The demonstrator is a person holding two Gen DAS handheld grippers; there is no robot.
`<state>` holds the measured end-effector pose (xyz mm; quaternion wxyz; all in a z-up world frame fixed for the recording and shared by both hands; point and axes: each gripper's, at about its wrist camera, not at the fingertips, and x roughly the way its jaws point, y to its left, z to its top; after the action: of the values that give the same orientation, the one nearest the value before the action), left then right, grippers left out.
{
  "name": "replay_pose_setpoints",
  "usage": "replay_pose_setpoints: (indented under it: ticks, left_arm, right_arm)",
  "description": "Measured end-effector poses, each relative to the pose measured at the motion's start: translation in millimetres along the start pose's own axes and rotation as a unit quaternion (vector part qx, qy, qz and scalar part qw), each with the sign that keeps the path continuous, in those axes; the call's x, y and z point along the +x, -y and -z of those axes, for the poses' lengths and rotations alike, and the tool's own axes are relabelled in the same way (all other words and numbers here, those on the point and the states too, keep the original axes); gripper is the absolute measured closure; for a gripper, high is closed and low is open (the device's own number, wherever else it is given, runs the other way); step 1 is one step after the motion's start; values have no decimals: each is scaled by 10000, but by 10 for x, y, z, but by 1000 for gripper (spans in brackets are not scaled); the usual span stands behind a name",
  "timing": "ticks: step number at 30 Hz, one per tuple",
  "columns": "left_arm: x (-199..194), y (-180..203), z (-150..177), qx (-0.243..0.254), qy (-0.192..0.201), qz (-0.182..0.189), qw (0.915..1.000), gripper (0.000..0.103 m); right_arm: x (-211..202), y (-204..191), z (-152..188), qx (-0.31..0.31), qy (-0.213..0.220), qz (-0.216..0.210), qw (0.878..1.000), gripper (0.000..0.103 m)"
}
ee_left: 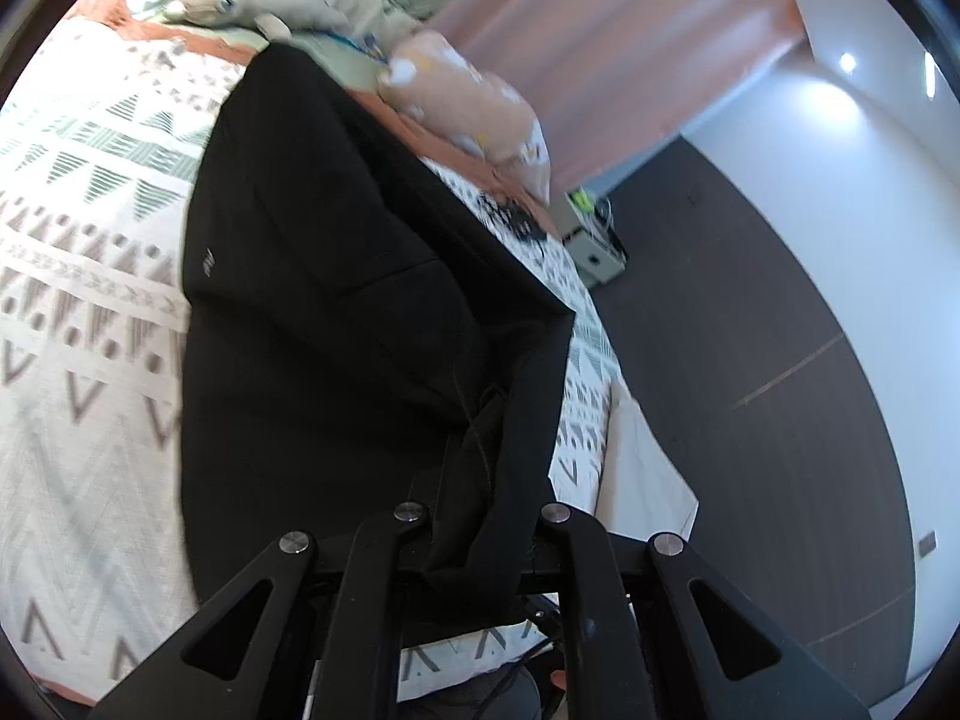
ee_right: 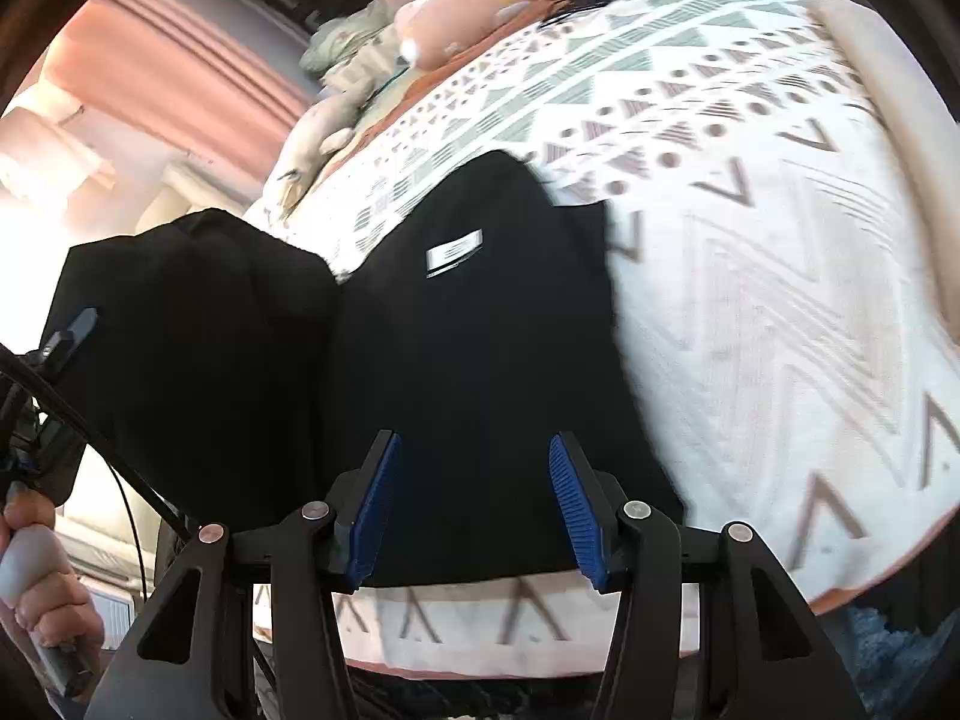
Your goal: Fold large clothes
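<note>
A large black garment (ee_left: 336, 312) lies on a bed with a patterned white cover (ee_left: 78, 276). My left gripper (ee_left: 480, 516) is shut on a bunched edge of the black garment and lifts it, so one flap hangs raised off the bed. In the right wrist view the garment (ee_right: 480, 360) lies flat with a white label (ee_right: 454, 252) showing, and the lifted flap (ee_right: 192, 330) hangs at the left. My right gripper (ee_right: 474, 504) is open, its blue pads (ee_right: 375, 504) apart just above the garment's near edge.
Peach pillow (ee_left: 474, 114) and a plush toy (ee_left: 252, 0) lie at the bed's head. Pink curtains (ee_left: 600, 30) hang behind. Dark floor (ee_left: 750, 390) and a small bedside unit (ee_left: 594, 240) are to the right of the bed. The person's hand (ee_right: 36, 588) holds the left gripper's handle.
</note>
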<state>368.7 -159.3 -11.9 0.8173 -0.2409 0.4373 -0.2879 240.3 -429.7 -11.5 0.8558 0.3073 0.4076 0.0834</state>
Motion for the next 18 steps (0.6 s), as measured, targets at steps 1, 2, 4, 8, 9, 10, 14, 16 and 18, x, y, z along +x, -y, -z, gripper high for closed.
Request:
replay_pose_setpoints:
  ticks: [1, 2, 4, 8, 9, 10, 14, 16, 18]
  left_arm:
    - [98, 37, 31, 26, -103, -3, 9999, 93]
    - [193, 81, 76, 61, -204, -7, 9998, 93]
    - [404, 152, 172, 135, -422, -22, 9990, 93]
    - [867, 233, 423, 220, -922, -93, 9955, 93]
    - [966, 239, 479, 232, -1054, -143, 9941, 93]
    - [1109, 238, 563, 224, -1279, -202, 9913, 91]
    - [1509, 162, 832, 50, -2003, -262, 9794, 63]
    - [1517, 149, 863, -64, -2051, -17, 9787, 41]
    - [1445, 189, 851, -32, -1983, 50, 9801, 21]
  right_arm:
    - [-1, 43, 17, 22, 21, 35, 10000, 54]
    - [-14, 37, 73, 35, 34, 74, 10000, 54]
    - [-104, 187, 98, 97, 79, 142, 9998, 54]
    - [-358, 57, 226, 293, 178, 241, 9991, 54]
    - [-450, -68, 292, 336, 201, 274, 9989, 54]
    - [-492, 10, 295, 401, 227, 315, 9984, 54]
    - [-685, 97, 368, 534, 262, 405, 9974, 54]
    - [-732, 138, 376, 563, 262, 403, 9973, 54]
    - [-778, 135, 369, 545, 284, 370, 9974, 54]
